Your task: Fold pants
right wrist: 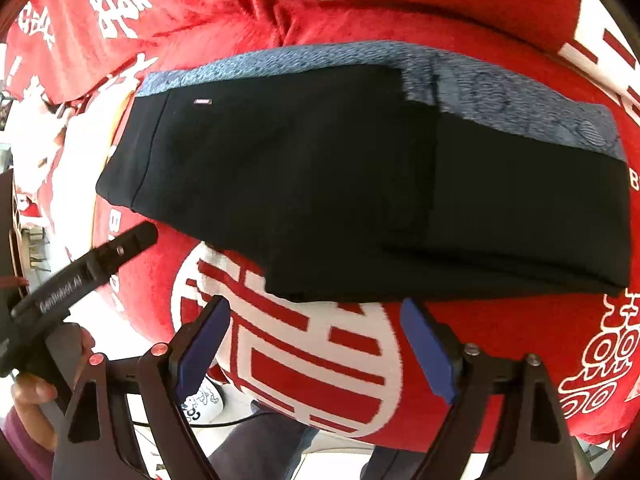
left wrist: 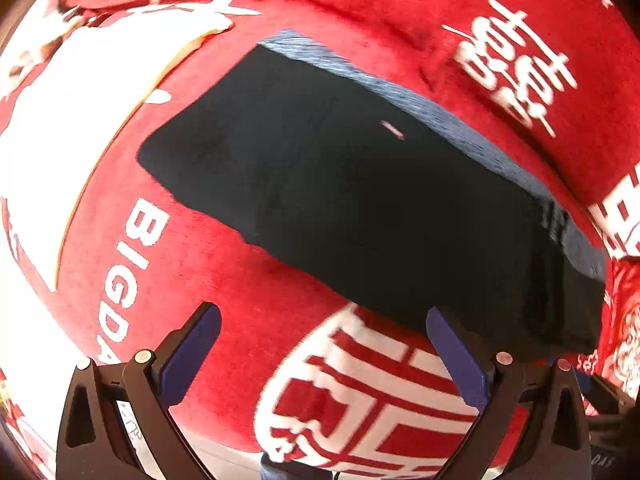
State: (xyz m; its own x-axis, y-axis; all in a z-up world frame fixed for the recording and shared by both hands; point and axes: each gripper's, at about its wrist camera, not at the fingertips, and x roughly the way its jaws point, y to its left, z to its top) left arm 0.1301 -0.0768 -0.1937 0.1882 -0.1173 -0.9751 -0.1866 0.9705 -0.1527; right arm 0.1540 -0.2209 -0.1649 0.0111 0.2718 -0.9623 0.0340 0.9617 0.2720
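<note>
Lying folded on plush red blanket [right wrist: 460, 12], smooth black pants [right wrist: 360, 184], fuzzy blue lining [right wrist: 500, 92], both grippers' fingers apart, empty.

Under me a plush red blanket [right wrist: 240, 32] with white characters and "BIG" lettering, bright light washing out my left, pale floor [right wrist: 340, 450] below its edge

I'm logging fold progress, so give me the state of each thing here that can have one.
black pants: folded into a flat stack on the blanket, blue-grey lining showing along the far edge, held by neither gripper.
left gripper: open, fingers apart, nothing between them, just short of the pants' near edge.
right gripper: open, empty, over the blanket near the pants' near edge.
red blanket: spread out, creased beyond the pants.
</note>
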